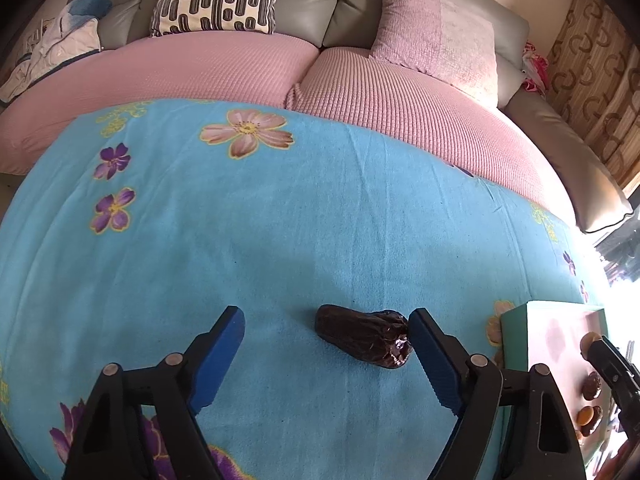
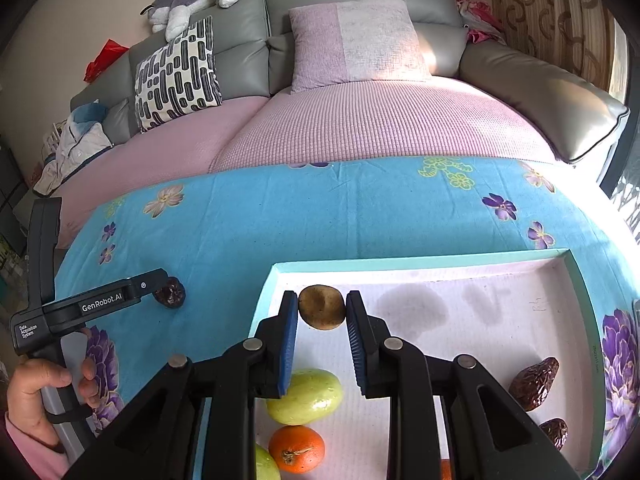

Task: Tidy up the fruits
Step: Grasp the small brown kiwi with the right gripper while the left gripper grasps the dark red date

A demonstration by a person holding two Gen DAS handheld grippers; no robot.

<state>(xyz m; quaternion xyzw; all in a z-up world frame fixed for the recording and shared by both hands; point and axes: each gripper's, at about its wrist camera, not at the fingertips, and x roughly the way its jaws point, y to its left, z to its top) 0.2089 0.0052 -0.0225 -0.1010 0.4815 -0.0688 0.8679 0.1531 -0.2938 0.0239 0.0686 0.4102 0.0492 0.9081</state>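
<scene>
A dark wrinkled date (image 1: 364, 336) lies on the blue flowered cloth (image 1: 280, 220) between the fingers of my left gripper (image 1: 326, 330), close to the right-hand finger. That gripper is open and low over the cloth. My right gripper (image 2: 322, 311) is shut on a round brown fruit (image 2: 322, 307), held above the near-left part of the teal-rimmed tray (image 2: 424, 259). In the tray lie a green fruit (image 2: 306, 396), an orange (image 2: 296, 448) and two dates (image 2: 534, 382). The right wrist view also shows the left gripper (image 2: 158, 282) by the date (image 2: 172, 292).
A person's hand (image 2: 40, 392) holds the left gripper's handle. Behind the cloth stands a grey sofa with a pink cover (image 2: 360, 120), a patterned cushion (image 2: 176, 76) and a pink cushion (image 2: 356, 40). A curtain (image 2: 560, 12) hangs at the right.
</scene>
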